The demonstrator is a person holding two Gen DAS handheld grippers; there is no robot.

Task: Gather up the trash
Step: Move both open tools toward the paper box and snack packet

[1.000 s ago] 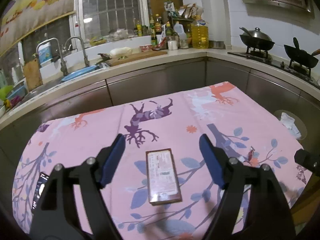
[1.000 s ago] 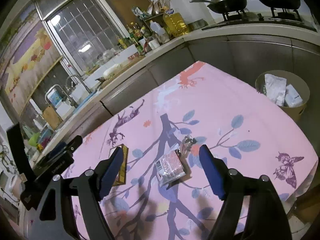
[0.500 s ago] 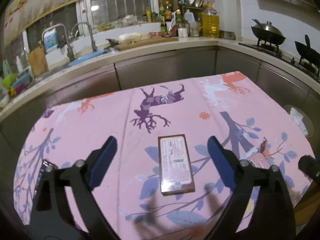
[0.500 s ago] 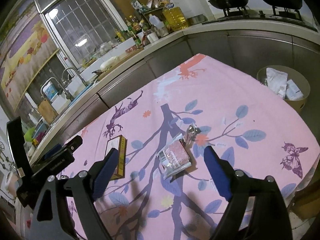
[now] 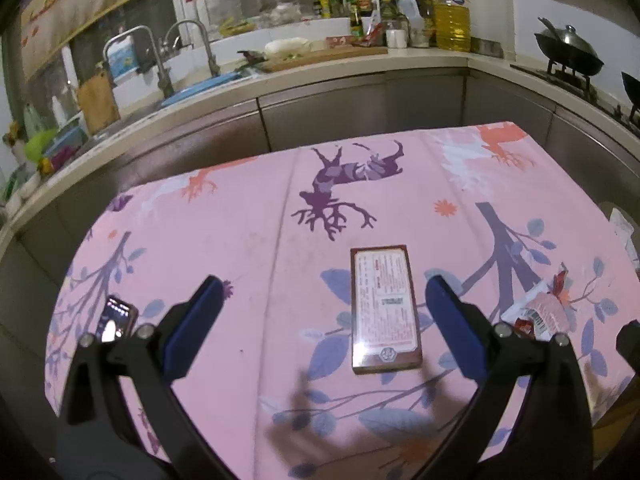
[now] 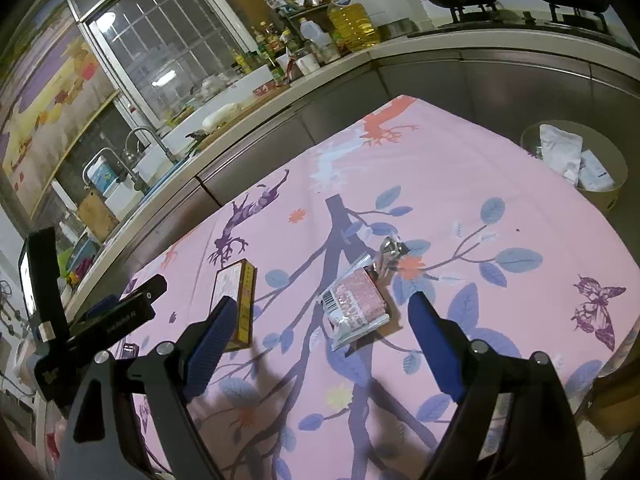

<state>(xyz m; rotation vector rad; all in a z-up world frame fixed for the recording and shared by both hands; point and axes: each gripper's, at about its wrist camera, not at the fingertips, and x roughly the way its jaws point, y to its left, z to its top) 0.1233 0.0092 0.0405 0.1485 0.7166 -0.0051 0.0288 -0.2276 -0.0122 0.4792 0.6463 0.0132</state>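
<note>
Left gripper [image 5: 320, 312] wide, empty; box [image 5: 385, 307] ahead, toward its right finger, long axis along fingers. Right gripper [image 6: 320, 328] wide, empty; wrapper [image 6: 354, 307] between fingers.

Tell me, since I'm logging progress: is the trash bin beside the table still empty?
No, the trash bin already holds white crumpled packaging in the right wrist view.

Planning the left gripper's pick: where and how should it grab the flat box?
Grip the flat box across its two long edges, coming straight down from above. It lies flat on the tablecloth, long axis pointing away, narrower than the open left gripper.
</note>
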